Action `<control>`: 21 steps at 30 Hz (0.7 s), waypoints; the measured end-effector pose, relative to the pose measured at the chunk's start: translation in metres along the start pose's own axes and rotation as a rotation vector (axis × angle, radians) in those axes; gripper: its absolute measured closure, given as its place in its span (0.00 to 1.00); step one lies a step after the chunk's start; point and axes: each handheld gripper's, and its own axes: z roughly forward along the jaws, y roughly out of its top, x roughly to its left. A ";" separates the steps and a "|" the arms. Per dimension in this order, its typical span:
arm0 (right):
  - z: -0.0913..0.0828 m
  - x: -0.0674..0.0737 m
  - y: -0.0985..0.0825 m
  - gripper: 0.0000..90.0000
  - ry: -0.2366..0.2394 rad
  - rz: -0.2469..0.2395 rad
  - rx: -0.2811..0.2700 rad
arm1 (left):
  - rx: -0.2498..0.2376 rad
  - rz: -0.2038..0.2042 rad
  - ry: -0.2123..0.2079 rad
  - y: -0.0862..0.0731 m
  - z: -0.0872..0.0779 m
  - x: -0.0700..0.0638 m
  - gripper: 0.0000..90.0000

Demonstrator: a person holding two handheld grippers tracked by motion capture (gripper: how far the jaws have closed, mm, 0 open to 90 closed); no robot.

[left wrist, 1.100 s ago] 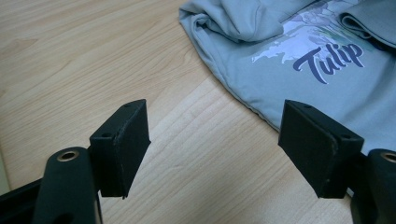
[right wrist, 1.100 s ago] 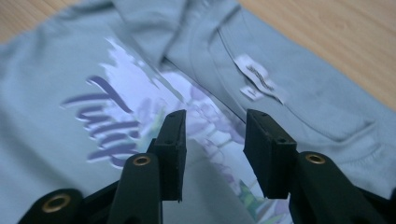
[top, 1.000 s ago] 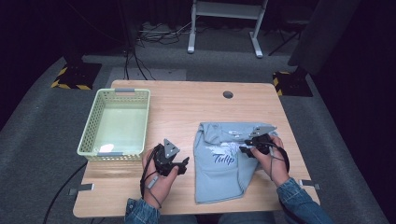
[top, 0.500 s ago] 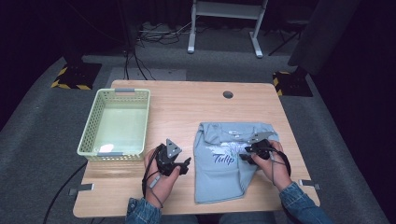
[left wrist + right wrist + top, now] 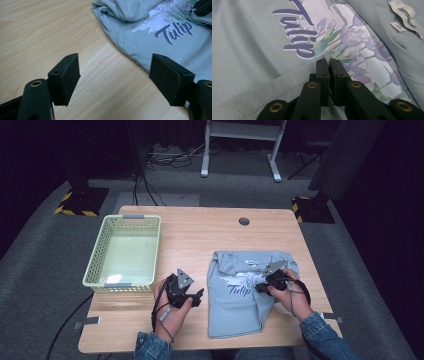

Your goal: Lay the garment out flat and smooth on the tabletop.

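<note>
The right gripper (image 5: 329, 61) has just been closing, and its 2 jaws now stand pinched together on a fold of the shirt (image 5: 249, 50). A hemmed edge of the cloth runs under the jaws and a small bit of fabric shows at their tips. Just ahead of the tips lies the purple word "Tulip" (image 5: 297, 32), with printed flowers (image 5: 359, 42) to the right of it. Further off to the right are 2 white labels (image 5: 405, 15) at the collar.

In the high view the shirt (image 5: 240, 305) lies partly folded on the table (image 5: 200, 227), and the right gripper (image 5: 260, 287) sits on its middle, held by the right hand (image 5: 290, 297).

The left gripper (image 5: 113, 72) has its 2 jaws wide apart with nothing between them but bare wood. The shirt's edge (image 5: 120, 47) lies just ahead of the right-hand jaw, not touching it. In the high view this gripper (image 5: 197, 296) rests just left of the shirt, with a green basket (image 5: 95, 265) beyond it to the left.
</note>
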 end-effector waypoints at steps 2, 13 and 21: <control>-0.006 0.002 -0.002 0.97 -0.004 0.006 -0.019 | 0.000 0.003 -0.002 0.000 0.000 0.000 0.27; -0.057 0.020 -0.014 0.97 -0.059 0.015 -0.120 | -0.010 0.027 -0.025 0.010 0.006 -0.008 0.27; -0.089 0.039 -0.032 0.97 -0.095 0.028 -0.149 | -0.022 0.050 -0.052 0.020 0.013 -0.015 0.27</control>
